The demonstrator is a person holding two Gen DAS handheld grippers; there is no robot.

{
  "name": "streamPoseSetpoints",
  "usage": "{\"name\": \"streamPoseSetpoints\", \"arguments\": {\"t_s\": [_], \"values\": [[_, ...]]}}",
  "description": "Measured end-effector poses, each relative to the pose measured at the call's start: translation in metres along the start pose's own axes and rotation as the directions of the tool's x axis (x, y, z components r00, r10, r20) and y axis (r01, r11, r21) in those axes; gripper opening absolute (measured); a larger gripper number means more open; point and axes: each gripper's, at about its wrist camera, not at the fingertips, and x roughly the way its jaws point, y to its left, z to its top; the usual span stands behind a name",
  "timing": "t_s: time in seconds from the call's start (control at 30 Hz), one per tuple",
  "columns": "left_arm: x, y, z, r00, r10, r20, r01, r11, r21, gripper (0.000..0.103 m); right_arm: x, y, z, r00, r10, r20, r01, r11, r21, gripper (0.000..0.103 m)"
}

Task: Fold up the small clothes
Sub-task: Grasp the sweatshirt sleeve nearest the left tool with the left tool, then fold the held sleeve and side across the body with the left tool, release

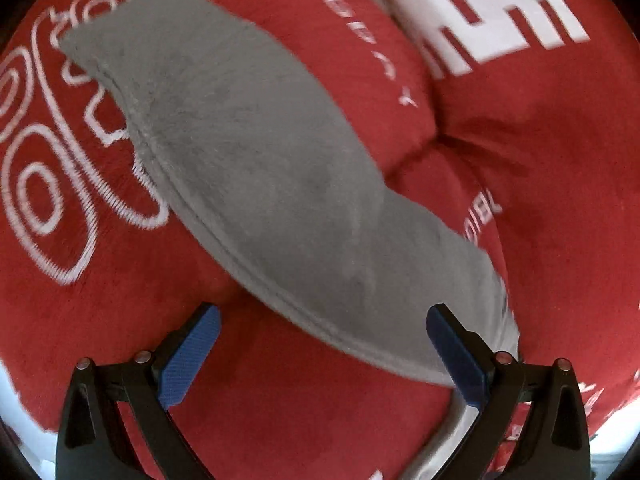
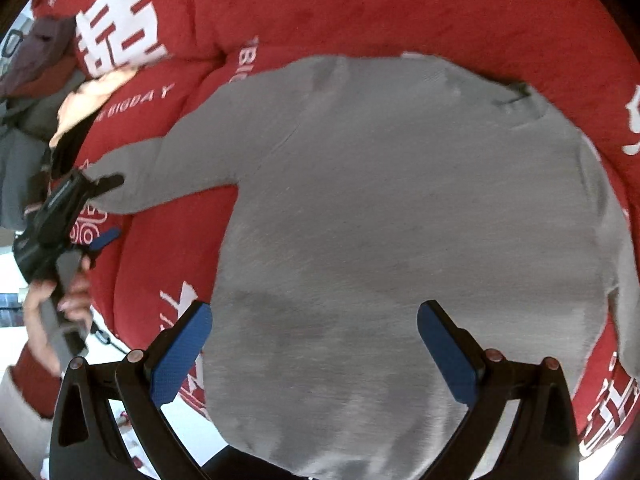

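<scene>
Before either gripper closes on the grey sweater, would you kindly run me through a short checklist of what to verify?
1. Left gripper open: ok, blue pads apart, nothing between them.
2. Right gripper open: ok.
3. Left gripper at the sleeve: ok, the cuff end lies by its right finger.
4. Grey sweater spread flat on the red quilt: ok, body smooth.
5. Far sleeve laid out: cannot tell, it runs off the right edge.
6. Hem fully on the bed: cannot tell.
</scene>
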Motion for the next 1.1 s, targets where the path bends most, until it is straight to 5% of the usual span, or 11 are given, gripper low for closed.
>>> {"name": "streamPoseSetpoints", "arguments": {"t_s": [0.1, 0.17, 0.27, 0.33, 0.37, 0.53, 0.67, 0.9, 0.97, 1.1], "values": [[0.007, 0.005, 0.008, 0.996, -0.084, 0.004, 0.084, 0.995, -0.054, 0.103, 0.009, 0.006, 0.0, 1.0, 0.003, -0.023, -0.003, 1.0, -0.009, 0.102], [0.007, -0.006, 0.007, 0.995, -0.095, 0.023, 0.096, 0.995, -0.021, 0.091, 0.015, 0.01, 0.003, 0.999, 0.0, -0.034, -0.001, 1.0, -0.012, 0.102], [0.012, -0.017, 0.014, 0.995, -0.097, 0.022, 0.097, 0.995, 0.026, 0.062, 0.017, 0.015, 0.007, 0.999, -0.001, -0.041, 0.0, 1.0, -0.01, 0.102], [0.015, -0.018, 0.018, 0.995, -0.097, 0.027, 0.096, 0.995, 0.038, 0.021, 0.015, 0.018, 0.009, 0.999, -0.001, -0.037, 0.001, 1.0, -0.012, 0.102], [0.014, -0.017, 0.02, 0.995, -0.099, 0.033, 0.098, 0.994, 0.04, 0.015, 0.014, 0.019, 0.01, 0.999, -0.003, -0.032, 0.003, 1.0, -0.014, 0.102], [-0.011, -0.035, 0.019, 0.992, -0.054, 0.112, 0.035, 0.986, 0.161, 0.01, 0.012, 0.02, 0.013, 1.0, 0.0, -0.02, 0.0, 1.0, 0.013, 0.102], [-0.042, -0.08, 0.009, 0.978, -0.077, 0.191, 0.014, 0.95, 0.312, 0.01, 0.008, 0.013, 0.01, 1.0, 0.009, -0.002, -0.009, 0.999, 0.051, 0.102], [-0.059, -0.185, -0.041, 0.964, -0.185, 0.189, 0.051, 0.83, 0.555, 0.01, -0.005, -0.018, -0.001, 1.0, 0.018, 0.024, -0.021, 0.992, 0.123, 0.102], [-0.05, -0.194, -0.051, 0.971, -0.162, 0.174, 0.046, 0.846, 0.532, 0.01, -0.01, -0.033, -0.003, 1.0, 0.01, 0.022, -0.013, 0.99, 0.14, 0.102], [-0.026, -0.16, -0.045, 0.992, -0.031, 0.119, -0.011, 0.943, 0.334, 0.01, -0.029, -0.062, -0.01, 0.999, -0.007, 0.04, 0.0, 0.986, 0.167, 0.102]]}}
